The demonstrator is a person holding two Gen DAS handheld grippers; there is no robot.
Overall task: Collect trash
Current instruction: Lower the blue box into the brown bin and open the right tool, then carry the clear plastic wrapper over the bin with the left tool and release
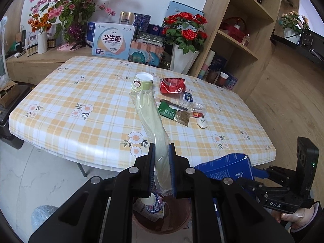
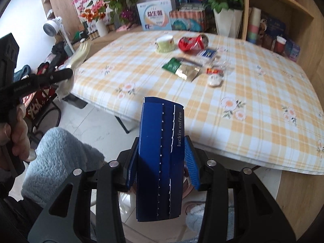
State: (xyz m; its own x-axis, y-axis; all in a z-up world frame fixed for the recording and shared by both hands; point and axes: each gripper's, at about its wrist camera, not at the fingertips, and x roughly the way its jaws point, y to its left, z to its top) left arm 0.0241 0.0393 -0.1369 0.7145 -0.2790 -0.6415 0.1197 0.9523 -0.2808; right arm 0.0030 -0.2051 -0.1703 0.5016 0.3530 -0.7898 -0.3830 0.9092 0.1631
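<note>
My left gripper [image 1: 162, 151] is shut on a plastic-wrapped pale fork [image 1: 150, 119] and holds it over a brown trash bin [image 1: 162, 222] that has wrappers inside. My right gripper [image 2: 162, 151] is shut on a flattened blue Luckin coffee carton [image 2: 160, 162], held off the table's front edge; the carton also shows in the left wrist view [image 1: 228, 167]. On the checked tablecloth [image 1: 81, 93] lie a green paper cup [image 1: 142, 81], a crushed red can [image 1: 172, 85], a green sachet [image 1: 167, 111], a gold wrapper [image 1: 183, 117] and a white round packet [image 1: 201, 123].
Boxes and flower vases [image 1: 184, 40] stand behind the table. A wooden shelf unit [image 1: 243, 30] rises at the right. A fan [image 2: 50, 28] and clutter stand at the left. A furry slipper [image 2: 58, 162] is on the tiled floor below.
</note>
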